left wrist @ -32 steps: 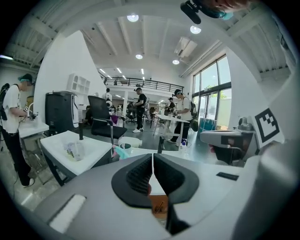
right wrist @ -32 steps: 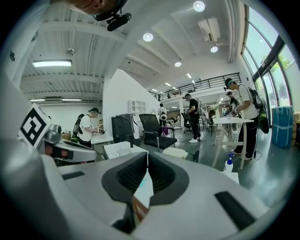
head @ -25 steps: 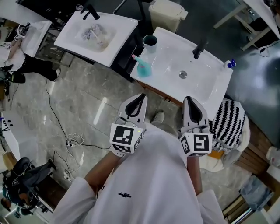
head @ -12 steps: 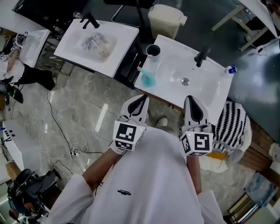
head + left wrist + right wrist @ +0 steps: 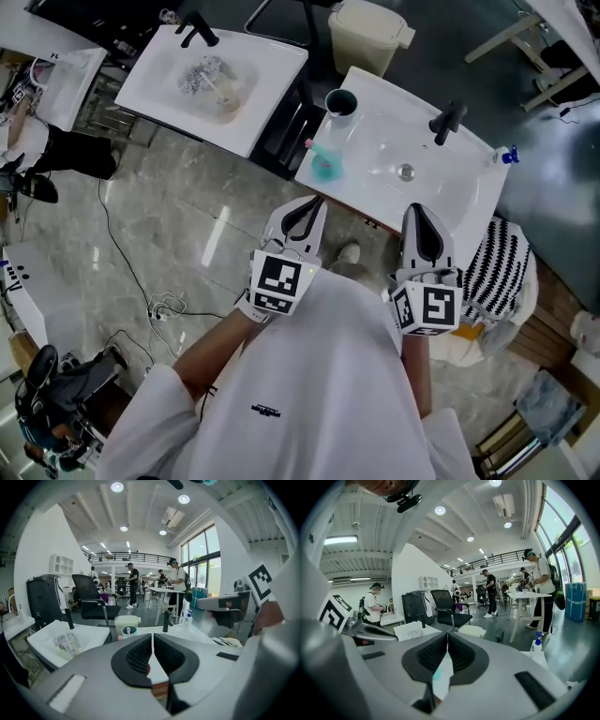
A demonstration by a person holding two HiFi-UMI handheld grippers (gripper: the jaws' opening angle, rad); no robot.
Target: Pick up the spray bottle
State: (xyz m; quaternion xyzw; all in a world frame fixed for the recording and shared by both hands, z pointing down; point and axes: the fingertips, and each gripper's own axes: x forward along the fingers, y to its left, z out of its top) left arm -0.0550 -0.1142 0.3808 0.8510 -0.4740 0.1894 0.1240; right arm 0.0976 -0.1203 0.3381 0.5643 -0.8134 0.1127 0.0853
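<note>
The spray bottle (image 5: 507,155), white with a blue trigger head, stands on the far right corner of the white sink (image 5: 469,202). In the right gripper view the bottle (image 5: 536,644) shows to the right of the jaws. My left gripper (image 5: 316,201) is shut and empty, just short of the sink's near edge, by a teal flask with a pink top (image 5: 325,166). My right gripper (image 5: 418,209) is also shut and empty, at the sink's front edge. The bottle lies beyond it to the right. In both gripper views the jaws (image 5: 153,637) (image 5: 446,634) meet along a thin slit.
A black faucet (image 5: 448,120) and a cup (image 5: 340,101) stand on the sink. A second sink (image 5: 211,80) sits to the left, a cream bin (image 5: 370,23) behind. A striped cloth (image 5: 497,272) hangs at the right. Cables (image 5: 169,305) lie on the floor. People stand far off.
Both grippers have moved a little forward towards the sink, still shut. The sink and bottle now sit slightly lower and further right in the head view.
</note>
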